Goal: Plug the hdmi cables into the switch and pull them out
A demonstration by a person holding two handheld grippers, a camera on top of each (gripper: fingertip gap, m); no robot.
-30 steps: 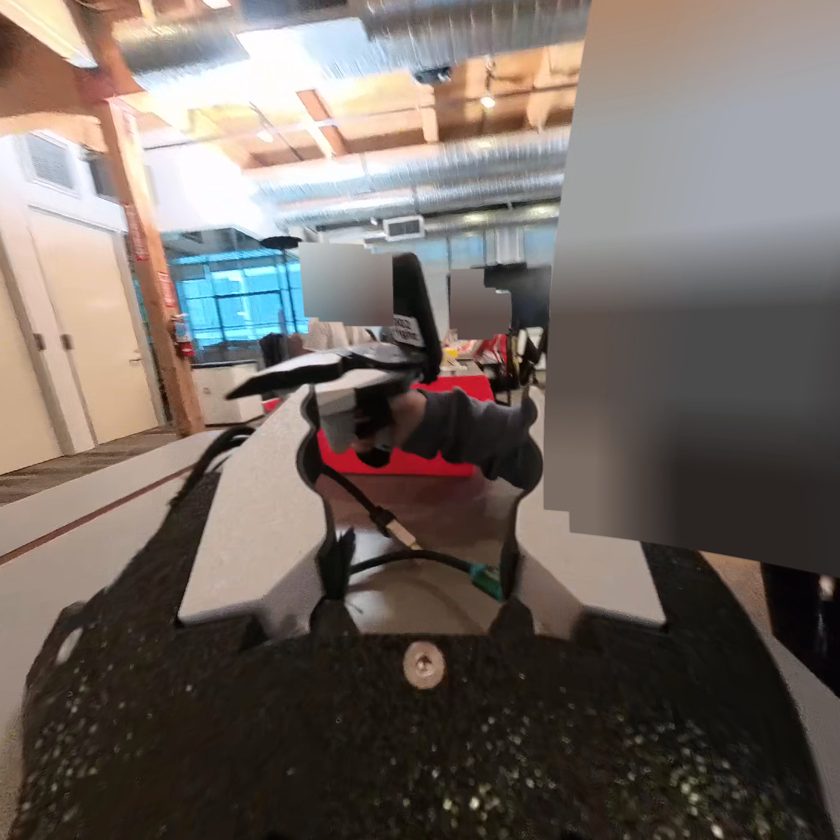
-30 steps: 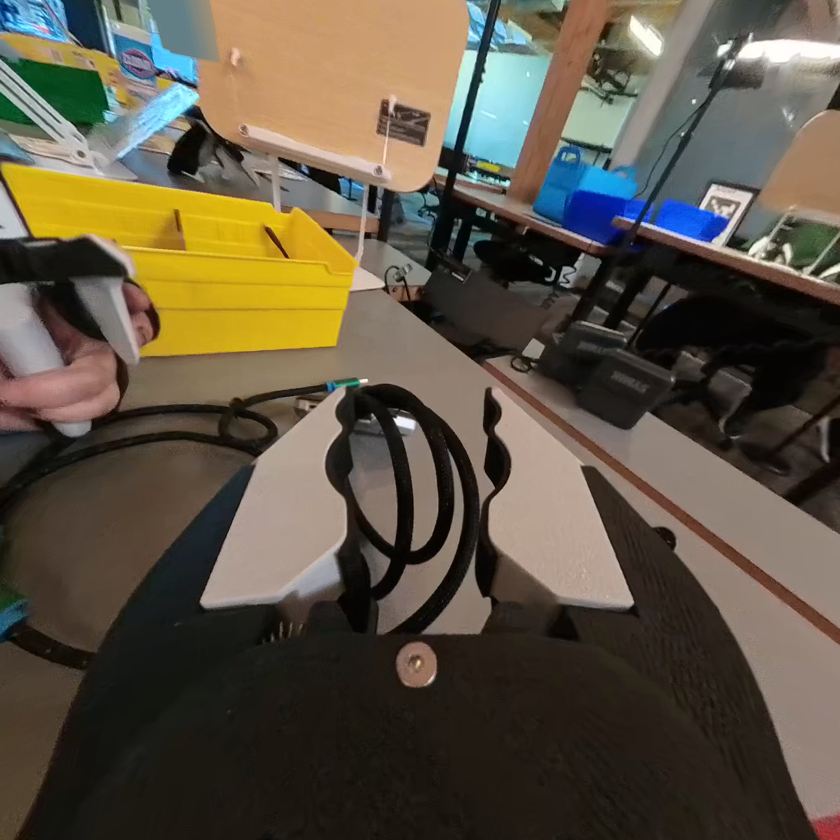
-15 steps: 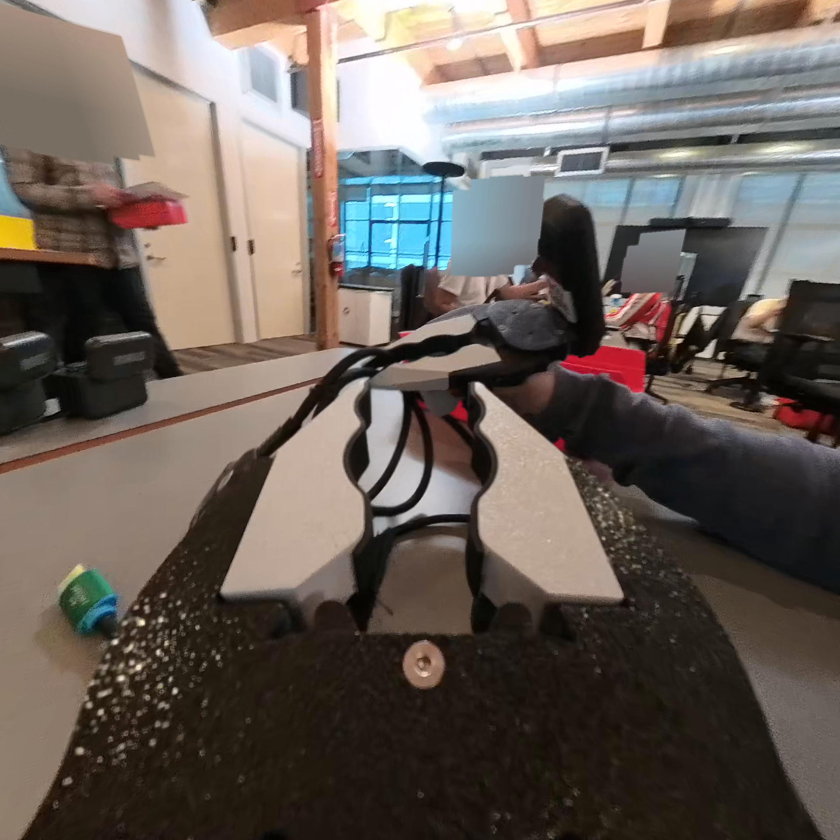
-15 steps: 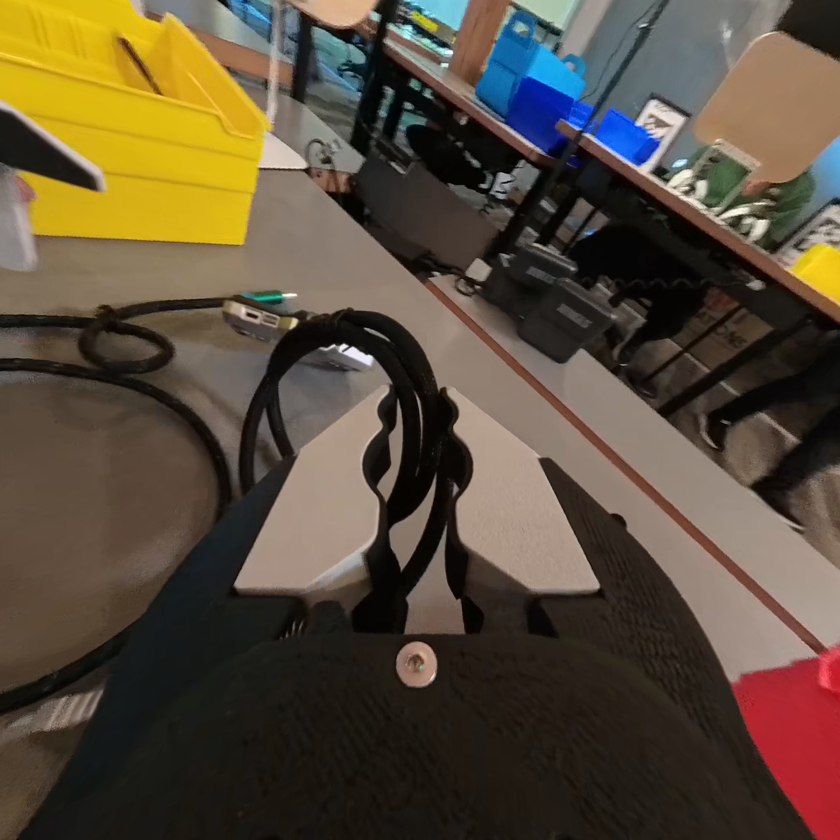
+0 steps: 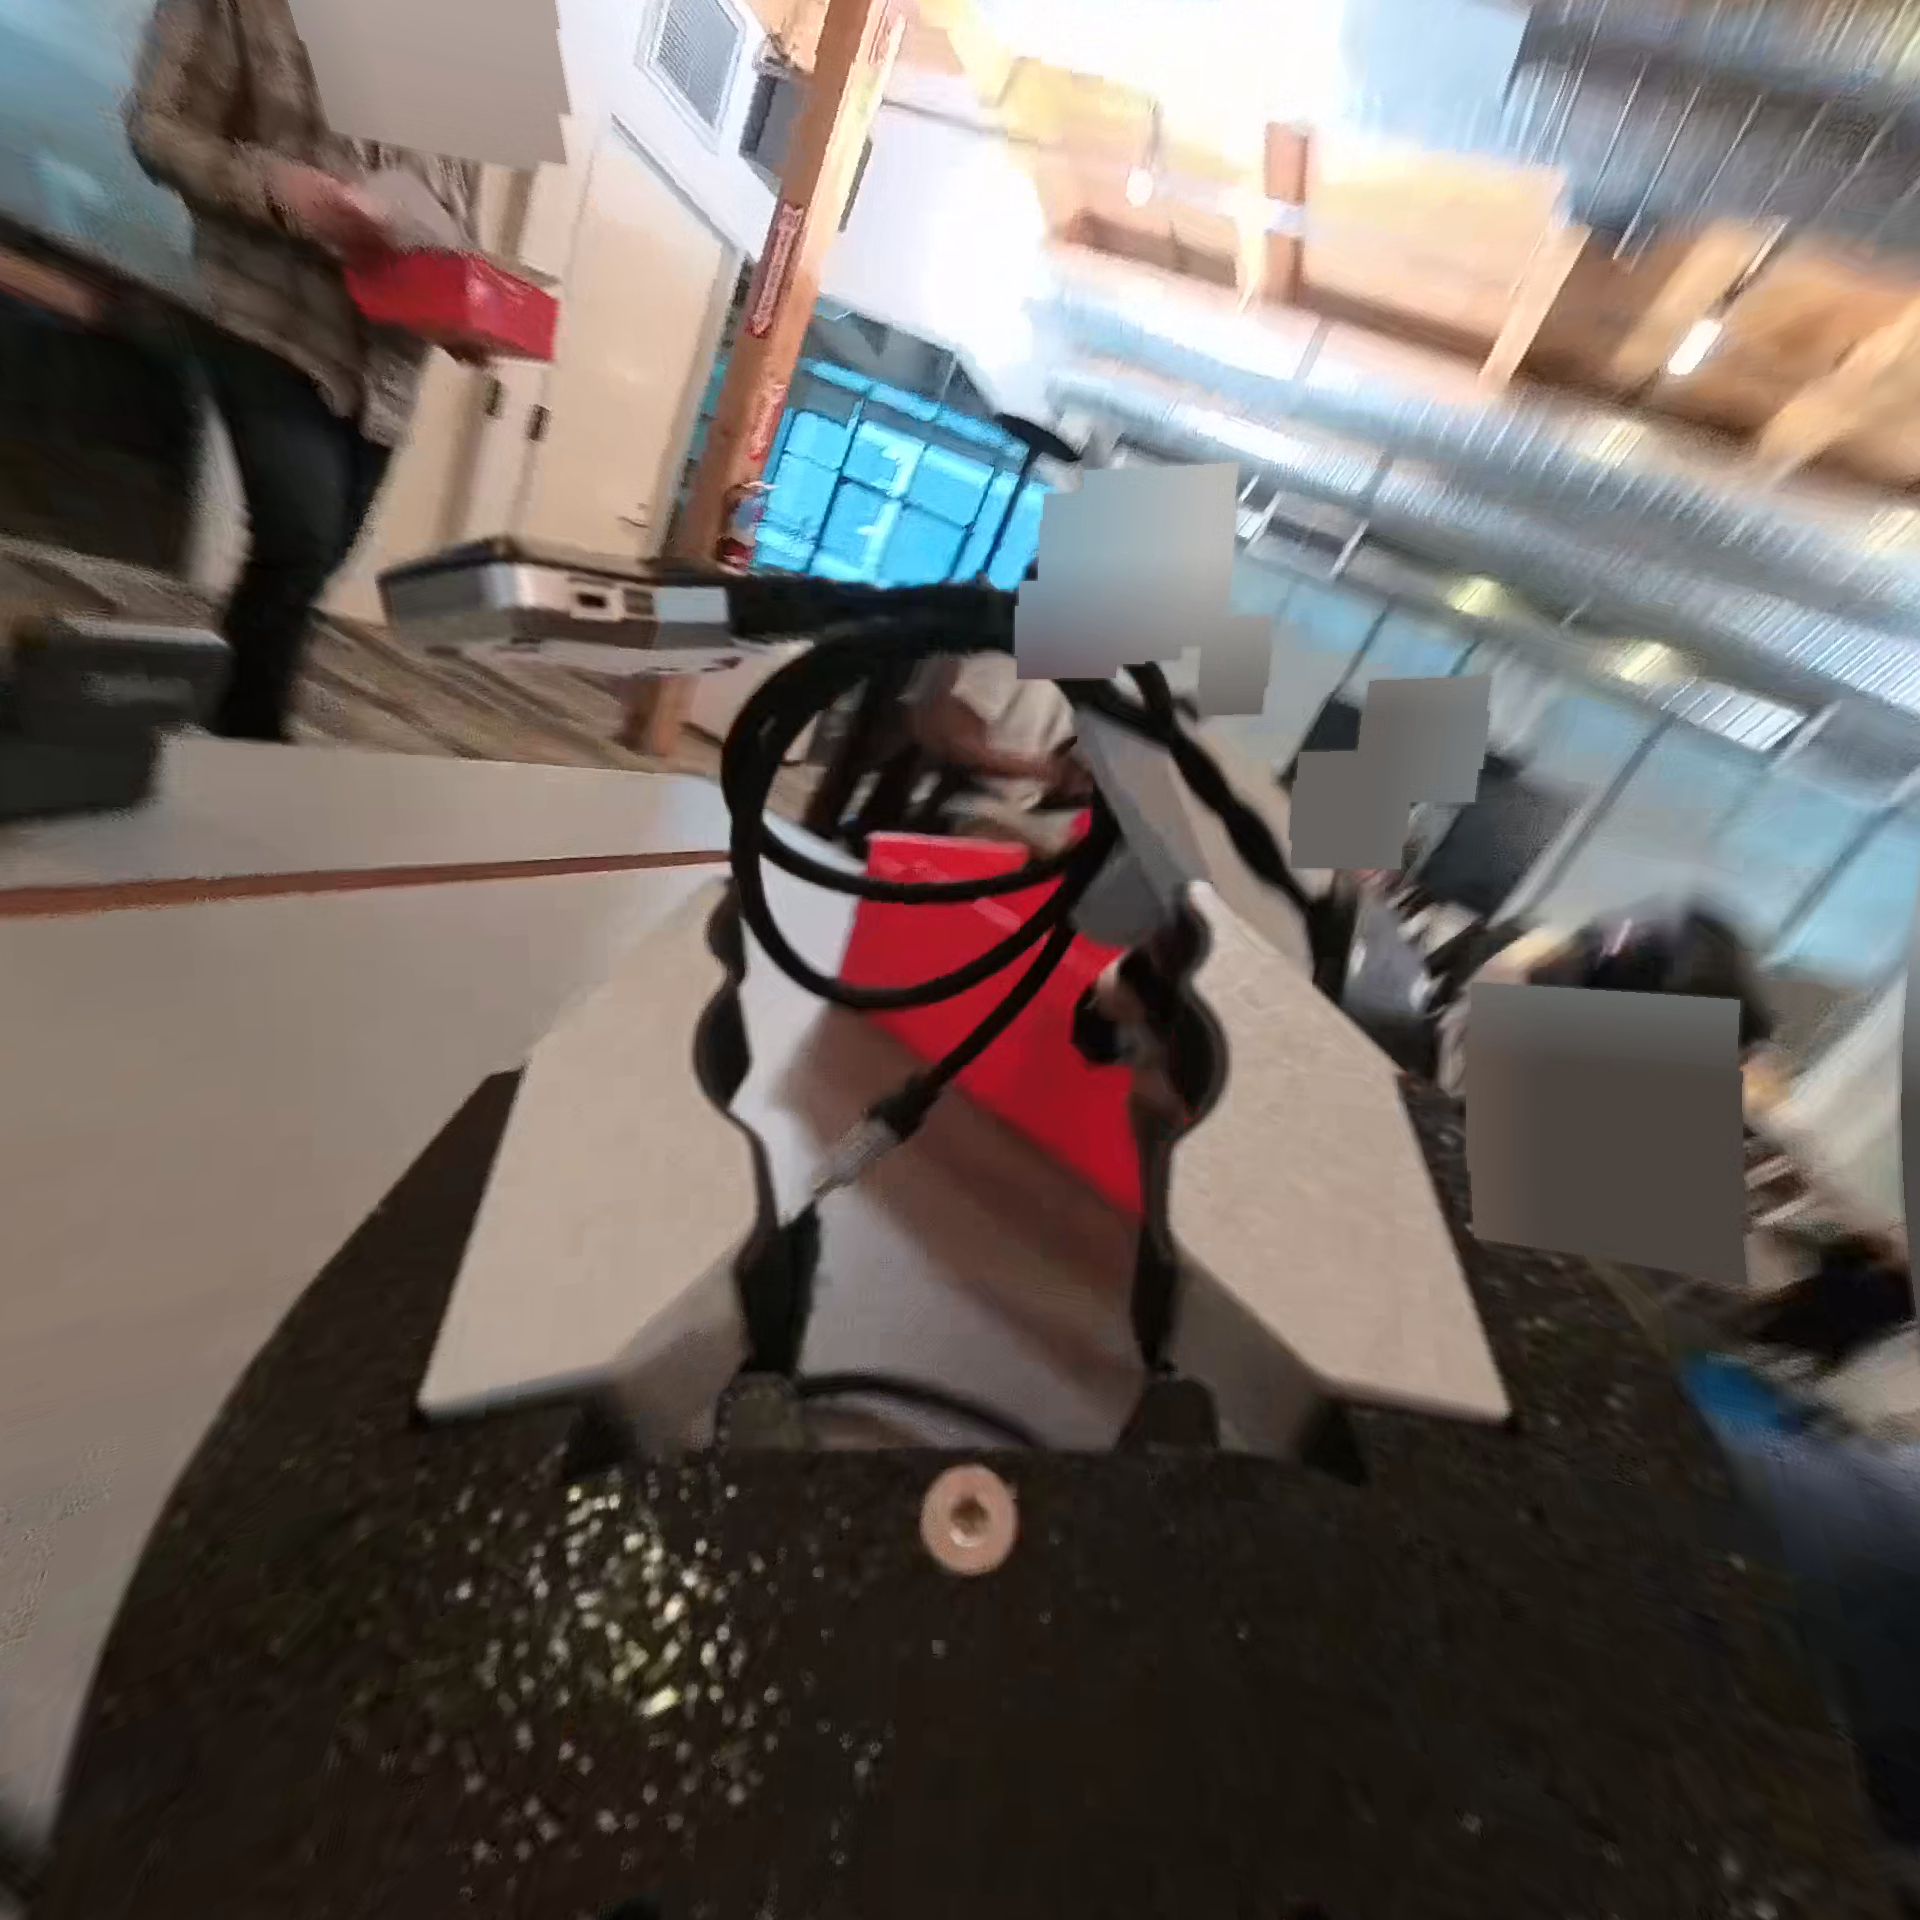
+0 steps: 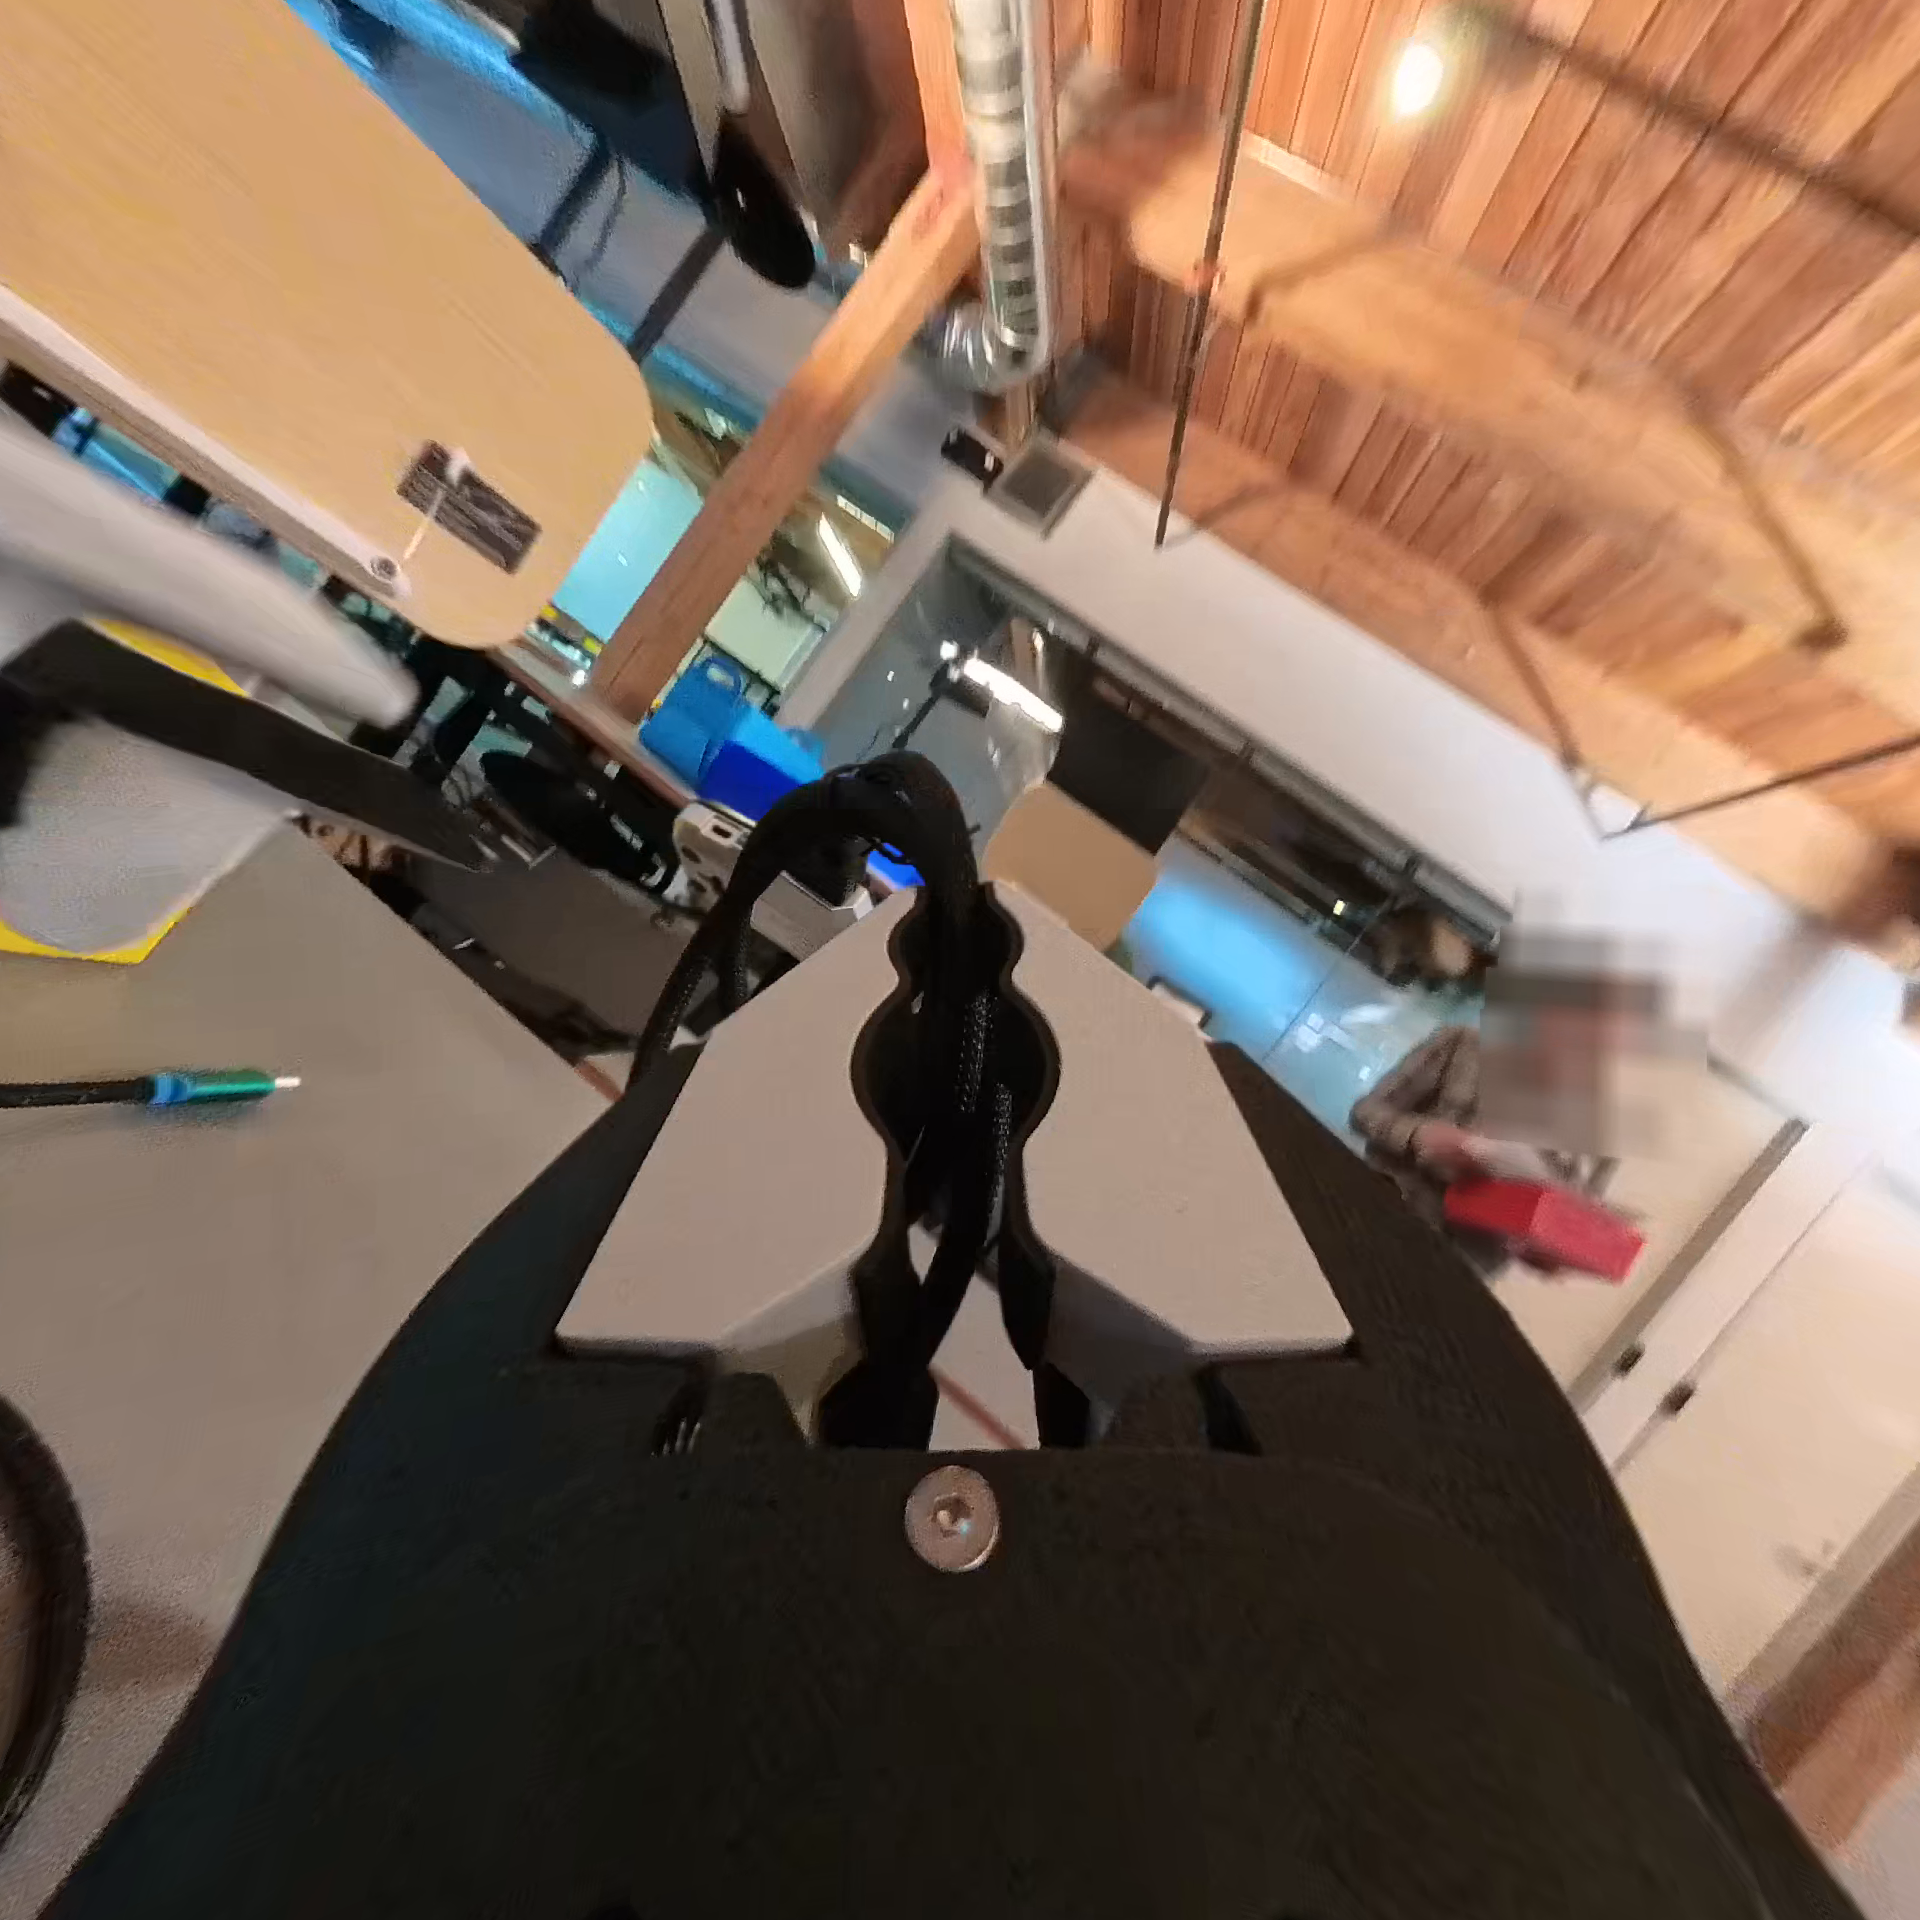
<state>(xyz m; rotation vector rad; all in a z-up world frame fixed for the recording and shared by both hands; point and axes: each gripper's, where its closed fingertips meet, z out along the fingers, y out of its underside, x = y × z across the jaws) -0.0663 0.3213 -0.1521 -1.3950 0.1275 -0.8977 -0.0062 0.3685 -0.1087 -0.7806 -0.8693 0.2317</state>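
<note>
My right gripper [image 6: 956, 904] is shut on a bunch of black braided HDMI cable [image 6: 940, 1049] and holds it up off the table. In the left wrist view the cable loops [image 5: 831, 862] hang in the air from the right gripper's grey finger [image 5: 1138, 821]. The silver switch [image 5: 540, 613] hangs raised at the cable's end with a black plug [image 5: 821, 608] in it. A loose silver-tipped plug [image 5: 862, 1148] dangles in the gap of my left gripper [image 5: 956, 904], which is open and empty. A green-tipped cable end [image 6: 213, 1086] lies on the table.
The grey table [image 6: 260, 1299] has a brown seam. A yellow bin's corner [image 6: 94, 940] sits far left behind the left gripper's body [image 6: 135, 810]. A red bin [image 5: 966, 935] stands beyond the table. A person [image 5: 281, 312] carrying a red box stands at the left.
My right gripper has shut tight on the cable bunch and lifted and tilted up; the switch has left the table with it. My left gripper has opened wider and swung left.
</note>
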